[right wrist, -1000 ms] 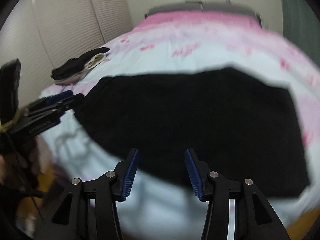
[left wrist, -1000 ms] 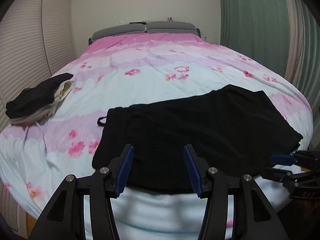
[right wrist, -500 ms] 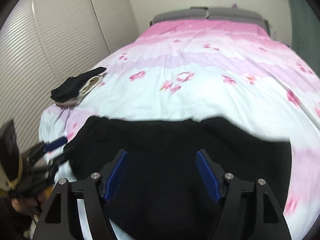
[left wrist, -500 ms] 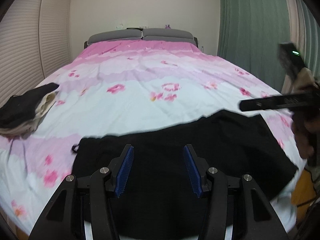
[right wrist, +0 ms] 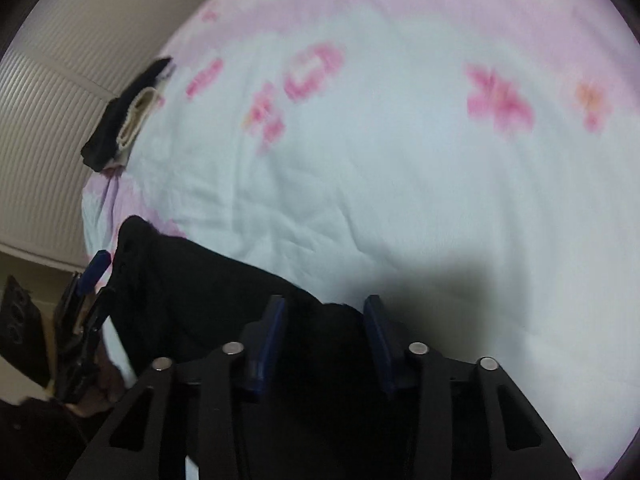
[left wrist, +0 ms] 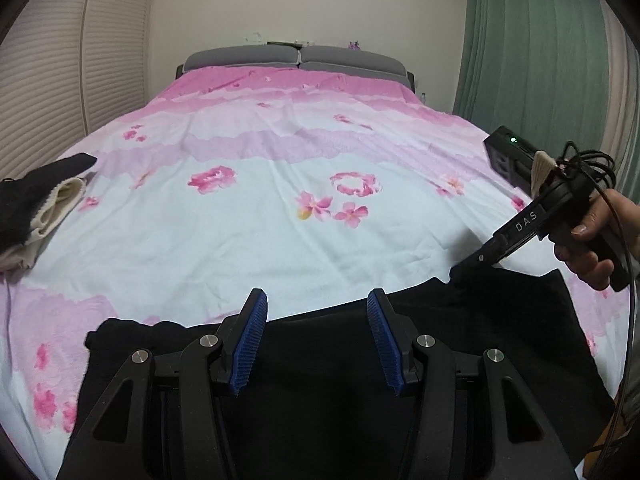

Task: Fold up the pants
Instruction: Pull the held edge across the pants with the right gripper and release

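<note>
Black pants (left wrist: 320, 380) lie flat across the near end of the bed. My left gripper (left wrist: 316, 340) is open and empty, hovering over the pants' far edge. My right gripper (right wrist: 324, 340) is open, its jaws down at the far edge of the pants (right wrist: 208, 304) near their right end. In the left wrist view the right gripper's body (left wrist: 520, 232) reaches down to the pants' far right corner, held by a hand. The left gripper (right wrist: 88, 280) shows at the left of the right wrist view.
The bed (left wrist: 280, 184) has a pink and white floral cover. A pile of folded black and cream clothes (left wrist: 36, 200) lies at its left edge, also in the right wrist view (right wrist: 128, 116). White slatted doors stand left, a green curtain (left wrist: 532, 48) right.
Both grippers moved forward over the pants toward their far edge. The right gripper dropped low onto the far right corner and narrowed a little from half a second ago.
</note>
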Demonstrator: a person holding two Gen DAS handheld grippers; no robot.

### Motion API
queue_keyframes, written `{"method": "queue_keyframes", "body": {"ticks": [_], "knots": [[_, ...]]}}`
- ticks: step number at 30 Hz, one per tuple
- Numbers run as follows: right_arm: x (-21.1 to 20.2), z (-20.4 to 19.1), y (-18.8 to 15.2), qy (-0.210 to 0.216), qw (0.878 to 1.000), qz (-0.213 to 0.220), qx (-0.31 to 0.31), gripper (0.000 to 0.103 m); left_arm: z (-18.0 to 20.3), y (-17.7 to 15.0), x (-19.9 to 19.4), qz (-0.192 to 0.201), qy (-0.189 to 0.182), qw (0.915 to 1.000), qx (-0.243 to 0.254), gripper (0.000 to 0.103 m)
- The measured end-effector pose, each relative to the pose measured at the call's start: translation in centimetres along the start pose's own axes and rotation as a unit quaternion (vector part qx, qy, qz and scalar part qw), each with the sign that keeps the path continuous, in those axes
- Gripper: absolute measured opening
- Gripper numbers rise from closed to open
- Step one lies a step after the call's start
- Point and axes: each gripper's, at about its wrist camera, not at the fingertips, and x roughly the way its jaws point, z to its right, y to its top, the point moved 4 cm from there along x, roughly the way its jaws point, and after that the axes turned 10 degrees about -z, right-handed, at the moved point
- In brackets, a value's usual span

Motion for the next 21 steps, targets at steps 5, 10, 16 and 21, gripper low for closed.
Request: {"method": "queue_keyframes", "body": {"ticks": [5, 10, 16, 21], "knots": [[2.1, -0.4, 0.6, 0.076, 0.996, -0.05, -0.011, 0.037, 0.1, -0.1, 1.0, -0.005, -0.002, 1.0, 0.001, 0.051], [2.1, -0.6, 0.9, 0.088, 0.996, -0.03, -0.005, 0.009, -0.2, -0.4, 1.3, -0.009, -0.003, 1.0, -0.001, 0.051], [-1.1, -0.8, 0.1, 0.054, 0.997, 0.061, -0.012, 0.002, -0.4, -0.6, 1.2, -0.011, -0.003, 0.9999, -0.002, 0.051], [-0.2, -1.5, -0.8, -0.019, 0.998, 0.012, -0.05, 0.004, -0.4, -0.7, 0.8, -0.007, -0.001, 1.0, 0.002, 0.051]]}}
